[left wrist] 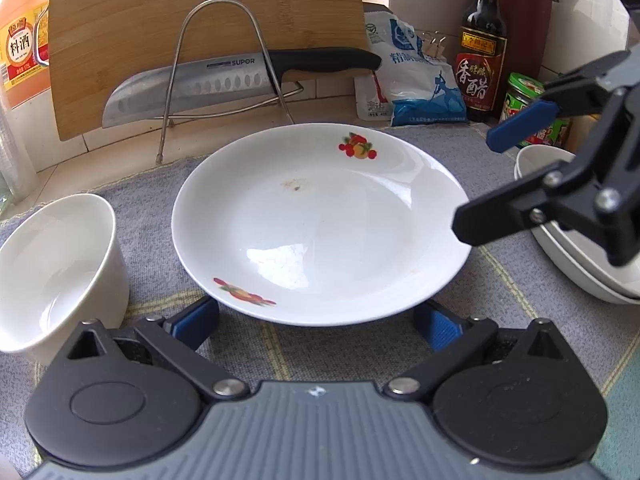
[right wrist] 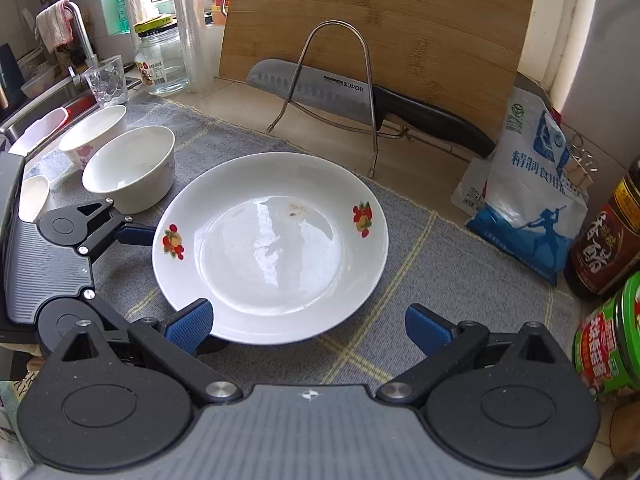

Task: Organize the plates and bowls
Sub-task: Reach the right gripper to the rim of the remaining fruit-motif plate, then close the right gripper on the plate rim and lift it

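Centrally, white plate [left wrist: 320, 224] with fruit decals sits flat on grey checked mat [left wrist: 520, 300], both grippers spread wide and empty: left gripper [left wrist: 320, 322] at its near rim, right gripper [right wrist: 308, 326] likewise. Behind, knife [left wrist: 192, 88] marked SUPOR rests in wire rack [left wrist: 224, 4] against bamboo board [left wrist: 160, 12]; white bowl [left wrist: 60, 264] sits left of plate.

A glossy white ceramic plate [left wrist: 320, 224] lay on matt grey woven cloth [left wrist: 500, 300] before a wooden board [left wrist: 160, 20] and steel knife [left wrist: 188, 90].

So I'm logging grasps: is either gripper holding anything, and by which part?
Nothing is held. Both the left gripper and right gripper are open around the white fruit-patterned plate's near rim.
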The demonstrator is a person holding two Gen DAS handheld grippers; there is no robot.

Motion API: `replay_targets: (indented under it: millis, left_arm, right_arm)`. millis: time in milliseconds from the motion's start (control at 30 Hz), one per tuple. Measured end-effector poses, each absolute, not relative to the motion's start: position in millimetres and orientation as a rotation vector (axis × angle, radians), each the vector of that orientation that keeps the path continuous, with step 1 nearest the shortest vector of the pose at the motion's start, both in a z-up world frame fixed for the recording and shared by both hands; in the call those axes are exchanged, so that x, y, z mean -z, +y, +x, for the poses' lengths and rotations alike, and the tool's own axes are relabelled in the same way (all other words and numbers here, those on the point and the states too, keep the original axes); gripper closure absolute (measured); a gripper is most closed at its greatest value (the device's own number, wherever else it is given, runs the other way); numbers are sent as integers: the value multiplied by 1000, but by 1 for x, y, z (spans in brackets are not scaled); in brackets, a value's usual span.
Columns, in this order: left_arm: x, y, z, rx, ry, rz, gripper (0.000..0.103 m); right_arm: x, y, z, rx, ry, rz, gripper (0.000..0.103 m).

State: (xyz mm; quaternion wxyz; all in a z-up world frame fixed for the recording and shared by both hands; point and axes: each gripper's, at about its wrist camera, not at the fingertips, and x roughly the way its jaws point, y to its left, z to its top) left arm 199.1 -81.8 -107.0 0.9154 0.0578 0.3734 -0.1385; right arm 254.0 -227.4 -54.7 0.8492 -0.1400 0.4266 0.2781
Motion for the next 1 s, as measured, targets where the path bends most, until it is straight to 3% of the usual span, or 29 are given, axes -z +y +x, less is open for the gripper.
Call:
replay_targets:
  millis: [367, 767, 1000]
  left_arm:
    - [108, -84, 203, 269, 760, 110, 0]
    - [109, -83, 200, 269, 745, 110, 0]
    - [107, -83, 199, 266, 749, 117, 1]
  right_arm:
    - [74, -210, 339, -693, 1016, -331, 0]
    - [91, -191, 368, -844, 1078, -344, 0]
    - [92, -190, 384, -926, 1104, -299, 9]
